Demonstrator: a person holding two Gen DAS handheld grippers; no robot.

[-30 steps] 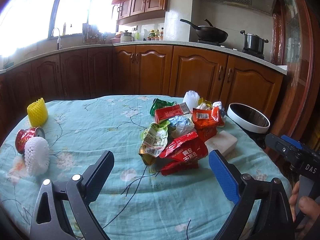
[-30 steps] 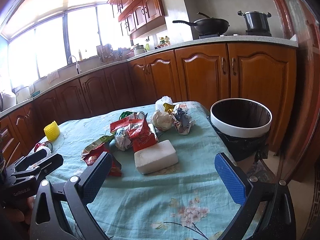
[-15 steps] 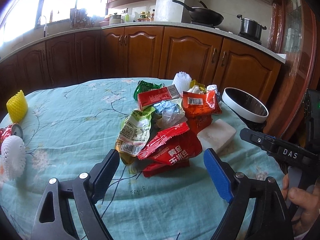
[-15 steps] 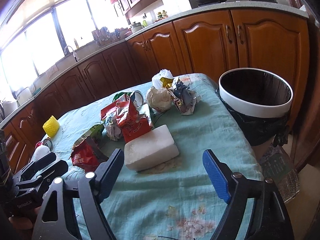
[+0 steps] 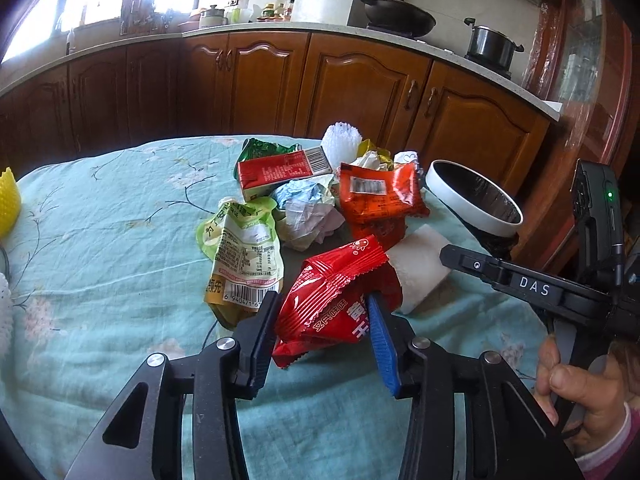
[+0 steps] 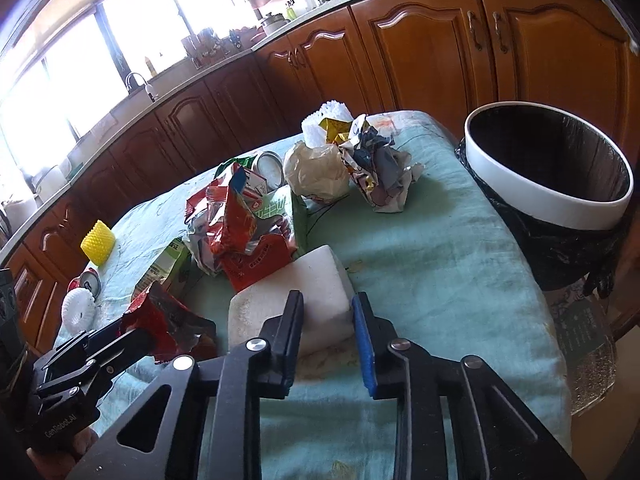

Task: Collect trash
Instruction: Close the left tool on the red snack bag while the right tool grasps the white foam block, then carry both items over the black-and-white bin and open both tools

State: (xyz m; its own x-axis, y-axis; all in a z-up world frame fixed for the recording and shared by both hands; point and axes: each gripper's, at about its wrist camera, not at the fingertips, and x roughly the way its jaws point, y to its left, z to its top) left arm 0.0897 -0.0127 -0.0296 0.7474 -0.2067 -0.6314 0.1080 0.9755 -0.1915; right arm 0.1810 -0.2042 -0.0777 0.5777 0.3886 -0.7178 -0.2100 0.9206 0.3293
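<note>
Early stage. Left gripper [image 5: 322, 322] clamped on red snack wrapper [image 5: 334, 300]; right gripper [image 6: 327, 334] pinching white foam block [image 6: 292, 300], both on tablecloth [image 6: 420, 248]. Wrapper pile [image 5: 312, 200] uncollected; nothing seen inside bin [image 6: 552, 204]

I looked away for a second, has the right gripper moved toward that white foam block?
Yes. The right gripper has come forward and down over the table, and its fingers, wide apart before, have narrowed around the corner of the white foam block.

Black-framed left tool [image 5: 324, 320] (silver screws) has one blue pad; pink sleeve [image 5: 608, 448].
</note>
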